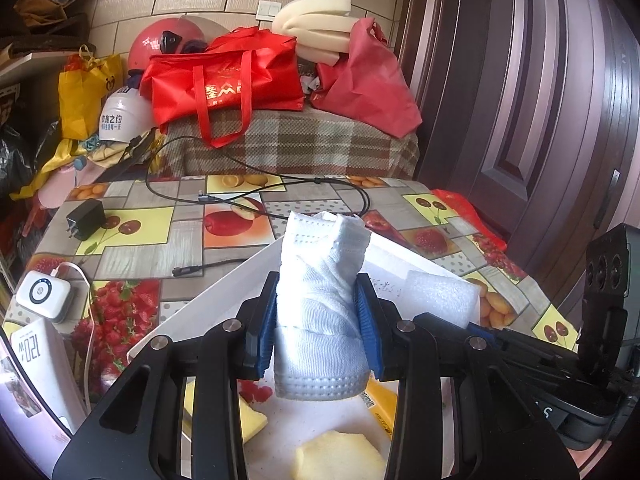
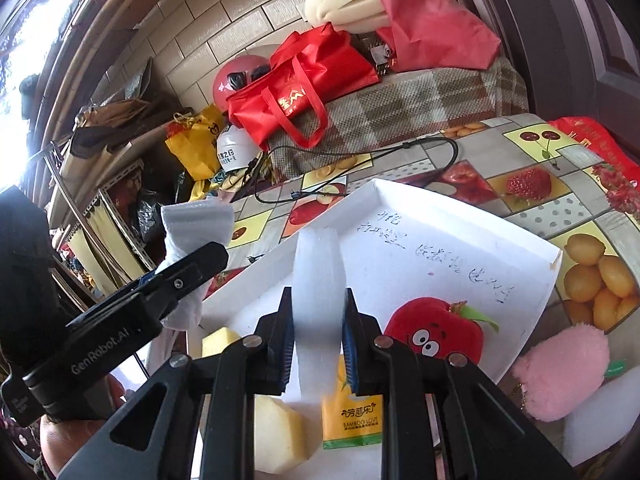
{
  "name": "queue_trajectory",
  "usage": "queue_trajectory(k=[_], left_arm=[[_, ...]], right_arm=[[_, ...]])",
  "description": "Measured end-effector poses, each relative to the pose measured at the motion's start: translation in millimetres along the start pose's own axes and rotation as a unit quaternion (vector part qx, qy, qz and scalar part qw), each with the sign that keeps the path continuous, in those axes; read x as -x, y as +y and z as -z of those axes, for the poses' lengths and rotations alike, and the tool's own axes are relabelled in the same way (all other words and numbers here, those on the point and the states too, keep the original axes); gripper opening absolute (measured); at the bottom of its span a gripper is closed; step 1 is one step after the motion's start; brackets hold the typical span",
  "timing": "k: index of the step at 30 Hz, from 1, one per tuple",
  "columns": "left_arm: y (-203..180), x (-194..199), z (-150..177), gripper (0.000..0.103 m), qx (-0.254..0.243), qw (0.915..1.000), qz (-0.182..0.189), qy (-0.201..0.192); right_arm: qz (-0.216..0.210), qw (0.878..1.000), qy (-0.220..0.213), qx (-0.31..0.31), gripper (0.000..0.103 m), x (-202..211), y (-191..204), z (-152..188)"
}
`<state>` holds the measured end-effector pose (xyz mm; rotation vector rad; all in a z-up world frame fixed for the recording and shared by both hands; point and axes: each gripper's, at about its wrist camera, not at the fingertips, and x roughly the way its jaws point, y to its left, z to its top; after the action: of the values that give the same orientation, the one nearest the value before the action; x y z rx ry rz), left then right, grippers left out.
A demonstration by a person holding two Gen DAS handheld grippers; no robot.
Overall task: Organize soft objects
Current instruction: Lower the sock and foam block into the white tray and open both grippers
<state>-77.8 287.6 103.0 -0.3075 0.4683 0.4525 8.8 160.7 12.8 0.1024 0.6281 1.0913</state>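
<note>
Over the near edge of the white tray (image 1: 224,280), in the left wrist view, the left gripper (image 1: 316,320) has its fingers closed partway onto a bunched pale blue face mask (image 1: 320,300), held upright and clear of the tray floor. The mask is limp and bulges above and below the pads, so I judge it could slide out or snag on the tray wall if it is lowered at an angle. Its loose upper end could also drape over the rim instead of landing inside. Below it, yellow sponge pieces (image 1: 336,456) and a yellow packet (image 1: 380,404) lie at the tray's near end, and a white foam block (image 1: 440,292) hangs to the right.

Above the same tray (image 2: 532,296), in the right wrist view, the right gripper (image 2: 318,340) has its fingers closed on the white foam block (image 2: 318,280), squeezing it narrow. Foam springs back on release, so it may bounce out or knock its neighbours. Inside the tray lie a red apple plush (image 2: 436,332), the yellow packet (image 2: 352,416) and a yellow sponge piece (image 2: 276,432), leaving the far half bare. A pink plush (image 2: 560,372) rests on the surface just outside the tray's right edge. The two grippers work close together and could collide.
</note>
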Motion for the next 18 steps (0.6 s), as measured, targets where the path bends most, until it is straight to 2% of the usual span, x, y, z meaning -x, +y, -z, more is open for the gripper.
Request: queue_trajectory(k=[7, 9, 10, 11, 12, 14, 15, 16, 18], left_arm=[[6.7, -4.8, 2.8, 0.038, 0.022, 0.9997, -0.002, 0.005], [7.3, -7.4, 3.5, 0.058, 0.021, 0.9997, -0.014, 0.007], [7.9, -7.3, 4.0, 0.083, 0.019, 0.9993, -0.032, 0.002], [10.1, -5.2, 4.0, 0.096, 0.021, 0.9988, -0.044, -0.009], [14.2, -2.3, 3.3, 0.101, 0.026, 0.9983, -0.048, -0.020], [21.4, 2.9, 1.3, 0.103, 0.043, 0.9979, -0.037, -0.032], [23.7, 5.3, 0.3, 0.103, 0.049, 0.9971, -0.045, -0.037], [24.3, 6.9, -0.2, 0.103, 0.050, 0.9966, -0.051, -0.042], [24.8, 8.9, -0.8, 0.103, 0.051, 0.9964, -0.051, -0.046]], right_arm=[[0.003, 1.000, -0.006, -0.005, 0.020, -5.1, -1.2, -5.2], [-0.003, 1.000, -0.005, -0.009, 0.020, -8.9, -0.8, -10.1], [-0.001, 1.000, -0.003, -0.009, 0.025, -10.1, -0.8, -11.7], [0.011, 1.000, -0.006, -0.011, 0.036, -9.7, -1.8, -12.4], [0.022, 1.000, -0.014, -0.017, 0.044, -7.5, -5.3, -13.0], [0.030, 0.999, -0.021, -0.033, 0.083, -3.6, -14.1, -12.9], [0.032, 0.998, -0.022, -0.042, 0.091, -1.9, -19.6, -12.2], [0.030, 0.998, -0.024, -0.049, 0.103, 0.3, -23.5, -11.2], [0.030, 0.998, -0.030, -0.048, 0.103, 5.5, -23.9, -9.2]])
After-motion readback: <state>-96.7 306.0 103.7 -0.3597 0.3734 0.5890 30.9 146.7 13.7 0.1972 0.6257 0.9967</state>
